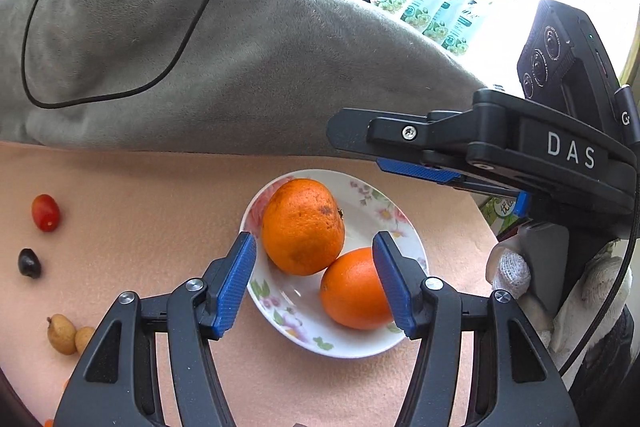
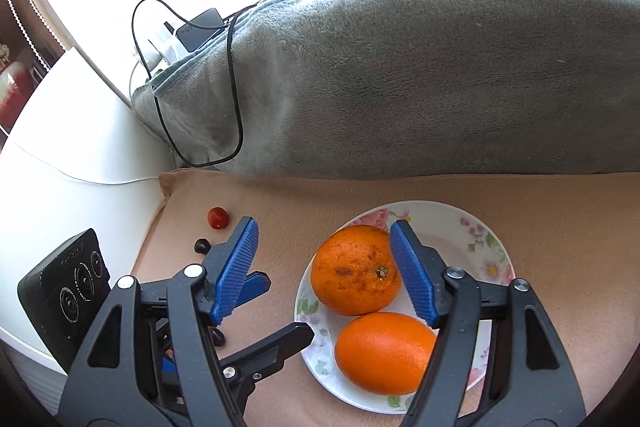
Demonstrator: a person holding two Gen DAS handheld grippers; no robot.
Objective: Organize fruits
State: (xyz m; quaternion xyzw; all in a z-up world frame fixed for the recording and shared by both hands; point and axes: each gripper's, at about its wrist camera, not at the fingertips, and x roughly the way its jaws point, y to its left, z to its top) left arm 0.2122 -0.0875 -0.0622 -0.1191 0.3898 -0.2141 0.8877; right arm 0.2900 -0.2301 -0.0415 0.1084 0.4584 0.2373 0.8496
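While both grippers gape (oranges plated)

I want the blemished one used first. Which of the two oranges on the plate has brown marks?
The farther orange has brown scuffs; the nearer orange on the floral plate is smooth and unmarked.

The round white plate with painted flowers is seen to be shiny and smooth, like glazed china. The darker, speckled orange is covered in bumpy, dull skin with brown marks, while the brighter orange is smoother and a bit glossy. The peach cloth mat is seen as soft and matt. The big grey blanket looks fuzzy. The left gripper is made of matt black plastic, with ribbed blue pads and shiny metal screws.
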